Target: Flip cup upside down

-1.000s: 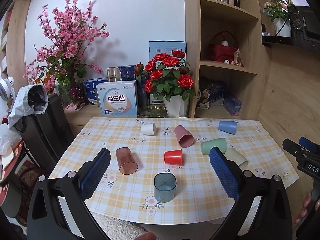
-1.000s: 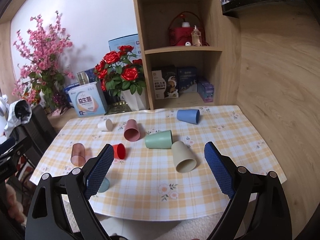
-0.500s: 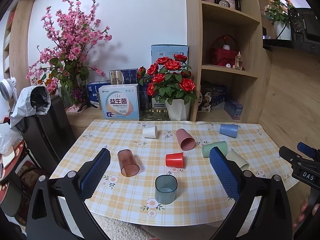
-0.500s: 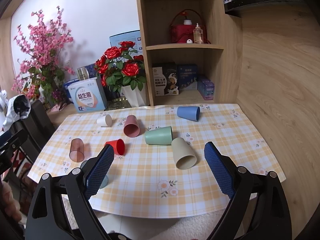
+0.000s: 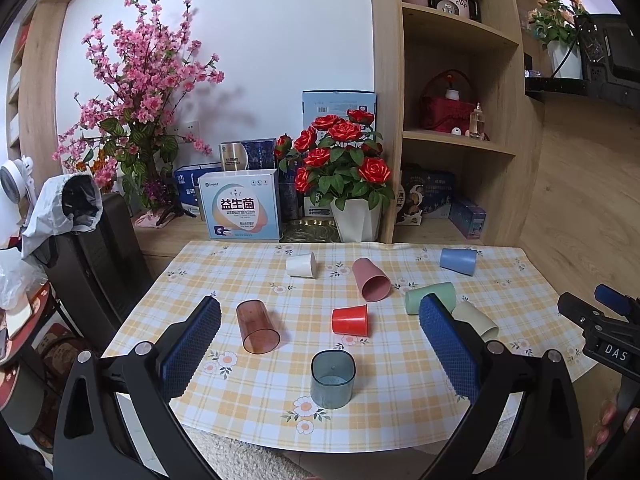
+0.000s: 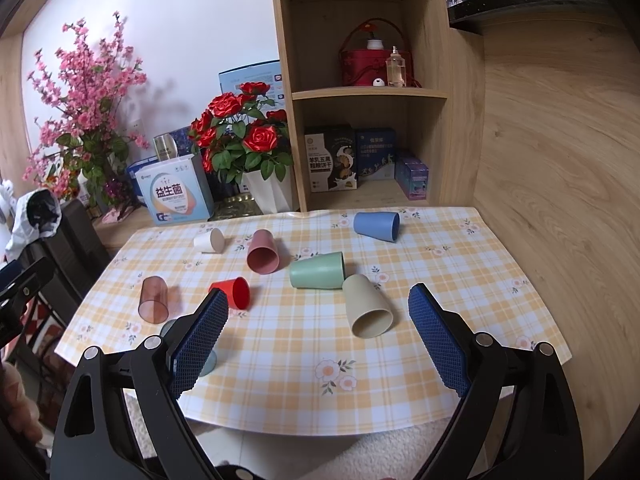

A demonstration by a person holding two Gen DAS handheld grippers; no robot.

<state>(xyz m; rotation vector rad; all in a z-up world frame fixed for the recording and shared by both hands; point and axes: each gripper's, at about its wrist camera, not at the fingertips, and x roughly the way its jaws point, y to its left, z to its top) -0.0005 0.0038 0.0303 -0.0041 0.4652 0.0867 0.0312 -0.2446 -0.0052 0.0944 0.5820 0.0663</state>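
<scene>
Several cups lie on their sides on the checked tablecloth (image 5: 260,384): brown clear (image 5: 257,326), red (image 5: 350,320), pink (image 5: 371,279), white (image 5: 301,265), green (image 5: 416,298), beige (image 5: 478,320), blue (image 5: 458,261). A teal clear cup (image 5: 333,378) stands upright near the front edge. My left gripper (image 5: 320,352) is open, held back from the table with the teal cup between its fingers' line. My right gripper (image 6: 318,340) is open; the beige cup (image 6: 367,306) lies just beyond it. The teal cup (image 6: 206,362) is mostly hidden behind its left finger.
A white pot of red roses (image 5: 344,176), boxes (image 5: 239,210) and a pink blossom plant (image 5: 136,92) stand behind the table. A wooden shelf unit (image 6: 360,88) rises at the back right. A black chair (image 5: 92,256) stands at the left. The right gripper shows in the left wrist view (image 5: 600,328).
Both grippers have risen and pulled back a little, so the table sits lower and farther in both views. The cups have not moved.
</scene>
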